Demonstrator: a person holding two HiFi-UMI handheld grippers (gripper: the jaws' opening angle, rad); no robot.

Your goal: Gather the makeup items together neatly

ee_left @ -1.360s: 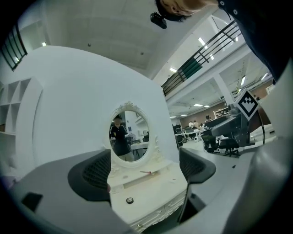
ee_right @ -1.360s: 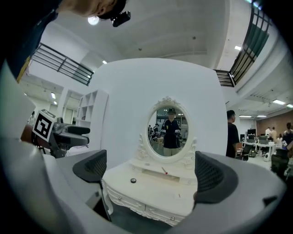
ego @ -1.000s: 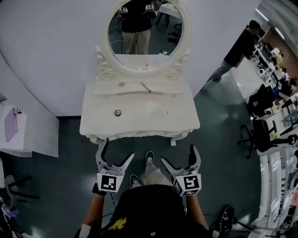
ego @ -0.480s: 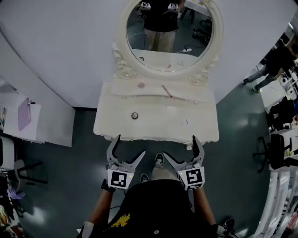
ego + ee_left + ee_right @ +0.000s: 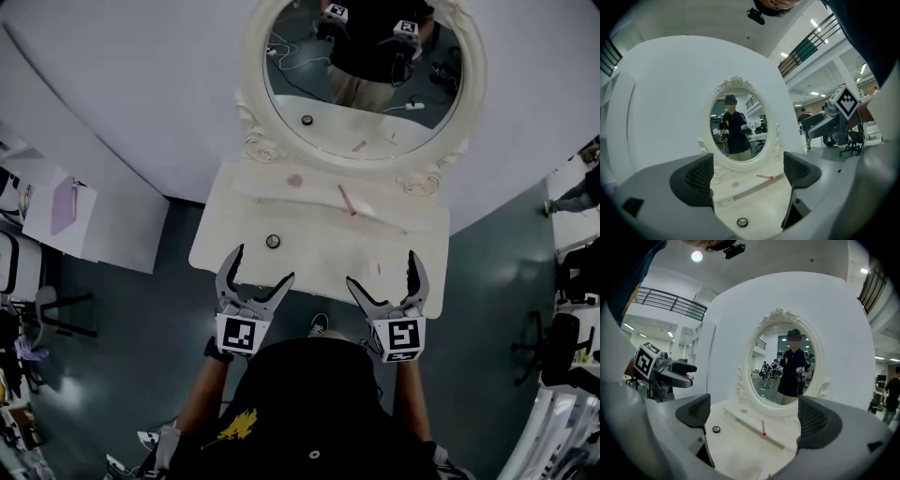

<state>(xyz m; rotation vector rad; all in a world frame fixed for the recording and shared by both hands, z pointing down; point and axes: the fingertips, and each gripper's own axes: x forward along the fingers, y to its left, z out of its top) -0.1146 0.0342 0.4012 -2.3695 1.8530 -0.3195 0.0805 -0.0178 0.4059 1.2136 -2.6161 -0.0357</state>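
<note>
Start of the job, by the look of it: nothing picked up yet. Left tool (image 5: 262, 265) wide open, nothing between its two sides. Right tool (image 5: 383, 269) wide open too, nothing held. Both up over the near edge of the white tabletop (image 5: 309, 253).

Makeup things spread out, well apart. Small round dark pot (image 5: 273, 241) on the left part of the tabletop, a bit past the left tool. Thin pink stick (image 5: 346, 200) farther back, lying slanted on the low step under the mirror (image 5: 375, 84), about in the middle. Flat pink round spot (image 5: 294, 180) at the far left of that step; maybe a puff, too small to tell. Tiny pink bit (image 5: 379, 268) on the near right, close to the right tool; too small to name.

Next move, as a guess: reach forward with the left tool, come down over the round dark pot, close gently on its sides. Pot low and flat, so easy to miss or push away. Stick thin too, best pinched across the middle. Then all of it brought to one spot.

Count: two tools, one mirror, one round dark pot, one pink stick, one pink round spot, one tiny pink bit.
</note>
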